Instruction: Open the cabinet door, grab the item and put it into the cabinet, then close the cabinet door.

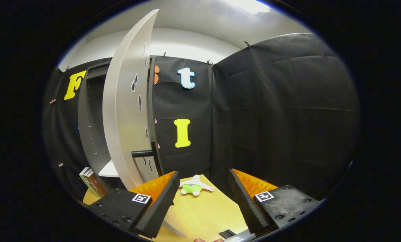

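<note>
Grey cabinet door [126, 111] ajar, claw [203, 198] spread empty, plush toy [194, 186] beyond

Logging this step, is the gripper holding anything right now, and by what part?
Nothing is held. The gripper is open, with the plush toy lying on the table ahead.

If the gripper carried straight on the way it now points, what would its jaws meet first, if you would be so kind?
Most likely the small green and white plush toy on the wooden table, lying just ahead of the open gripper, nearer one jaw. The open cabinet door stands off to that side. Depth is hard to judge.
</note>
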Action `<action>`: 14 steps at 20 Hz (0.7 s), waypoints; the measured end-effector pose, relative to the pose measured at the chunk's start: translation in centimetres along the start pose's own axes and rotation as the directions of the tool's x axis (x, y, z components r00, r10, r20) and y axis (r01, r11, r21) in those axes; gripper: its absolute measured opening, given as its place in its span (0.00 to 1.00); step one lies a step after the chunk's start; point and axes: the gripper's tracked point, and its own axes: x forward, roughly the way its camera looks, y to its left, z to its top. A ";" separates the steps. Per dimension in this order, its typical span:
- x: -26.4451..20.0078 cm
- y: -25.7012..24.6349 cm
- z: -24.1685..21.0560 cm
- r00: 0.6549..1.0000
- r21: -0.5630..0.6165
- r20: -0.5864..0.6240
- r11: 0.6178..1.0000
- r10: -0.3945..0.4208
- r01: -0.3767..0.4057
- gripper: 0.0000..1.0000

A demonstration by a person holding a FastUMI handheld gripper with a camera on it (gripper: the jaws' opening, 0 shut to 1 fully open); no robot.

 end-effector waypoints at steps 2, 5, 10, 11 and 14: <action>-0.5 0.8 0.0 1.000 -0.020 0.005 1.000 -0.011 0.012 0.97; -1.3 2.4 -0.2 1.000 -0.043 0.006 0.999 -0.018 0.018 0.97; -2.5 5.5 -0.8 0.999 -0.010 -0.018 1.000 0.029 -0.029 0.97; -2.6 6.3 -1.4 0.999 0.002 -0.023 0.999 0.045 -0.045 0.97; -3.1 8.1 -1.6 0.995 0.015 -0.036 0.995 0.098 -0.098 0.97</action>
